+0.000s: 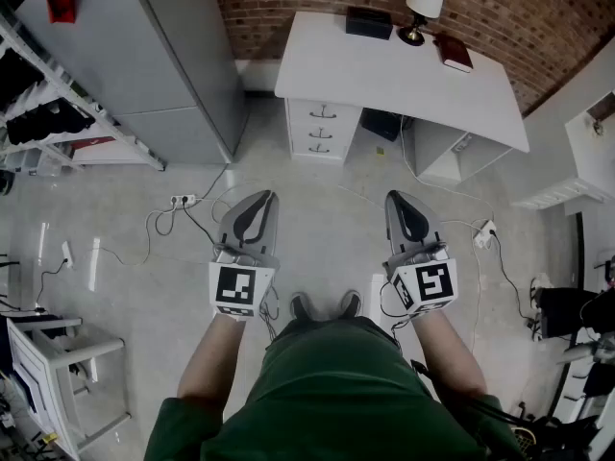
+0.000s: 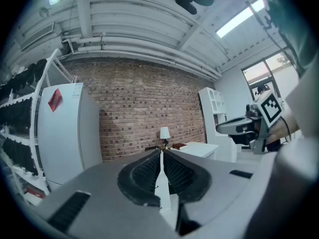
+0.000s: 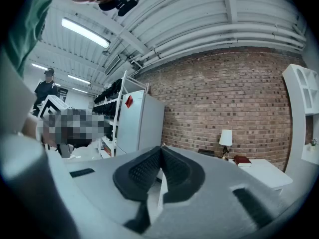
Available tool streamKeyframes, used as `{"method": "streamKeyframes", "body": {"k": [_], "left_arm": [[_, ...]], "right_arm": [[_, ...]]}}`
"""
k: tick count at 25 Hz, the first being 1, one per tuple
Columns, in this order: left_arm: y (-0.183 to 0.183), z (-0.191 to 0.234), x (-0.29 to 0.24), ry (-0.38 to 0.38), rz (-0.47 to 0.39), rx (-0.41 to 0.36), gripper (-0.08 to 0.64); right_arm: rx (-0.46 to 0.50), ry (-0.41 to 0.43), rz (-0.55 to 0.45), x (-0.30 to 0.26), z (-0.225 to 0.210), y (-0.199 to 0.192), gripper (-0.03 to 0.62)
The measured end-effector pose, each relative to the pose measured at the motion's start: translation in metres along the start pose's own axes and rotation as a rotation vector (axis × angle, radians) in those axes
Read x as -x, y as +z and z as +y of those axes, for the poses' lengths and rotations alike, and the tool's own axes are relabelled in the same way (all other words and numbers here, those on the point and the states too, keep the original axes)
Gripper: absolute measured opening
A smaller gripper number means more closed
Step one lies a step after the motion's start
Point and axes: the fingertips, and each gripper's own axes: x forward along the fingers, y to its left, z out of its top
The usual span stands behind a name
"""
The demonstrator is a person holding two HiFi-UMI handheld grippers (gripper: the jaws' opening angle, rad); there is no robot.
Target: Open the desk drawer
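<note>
The desk drawer (image 1: 323,113) sits shut in the stack at the left end of the white desk (image 1: 404,75) by the far brick wall (image 1: 538,27), well apart from my left gripper (image 1: 262,198) and right gripper (image 1: 397,199), both clenched on nothing near me

We see the white desk (image 1: 384,70) on the far side of the room, its long top running left to right. Under its left end sits a stack of three white drawers (image 1: 322,131), each with a small dark handle (image 1: 322,133) at its middle. All three fronts lie flush and shut, facing us.
</note>
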Motion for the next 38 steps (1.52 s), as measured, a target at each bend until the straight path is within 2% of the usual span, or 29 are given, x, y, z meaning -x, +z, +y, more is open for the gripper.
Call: {"method": "streamKeyframes", "body": {"k": [7, 11, 21, 26, 38], "left_arm": [[-0.010, 0.008, -0.002, 0.004, 0.013, 0.015, 0.018], [-0.014, 0.015, 0.002, -0.004, 0.012, 0.037, 0.018], [-0.039, 0.023, 0.001, -0.059, 0.058, 0.195, 0.018], [-0.050, 0.020, -0.023, -0.051, 0.083, 0.216, 0.018], [-0.076, 0.024, -0.111, 0.039, 0.184, 0.269, 0.018]], "right_arm": [[-0.005, 0.002, 0.007, -0.008, 0.001, -0.002, 0.000], [-0.035, -0.030, 0.011, -0.011, 0.002, -0.006, 0.000], [-0.036, -0.073, 0.050, -0.012, 0.016, -0.015, 0.000], [-0.051, -0.067, 0.067, -0.022, -0.005, -0.031, 0.000], [-0.101, 0.038, 0.069, -0.096, -0.080, -0.066, 0.000]]}}
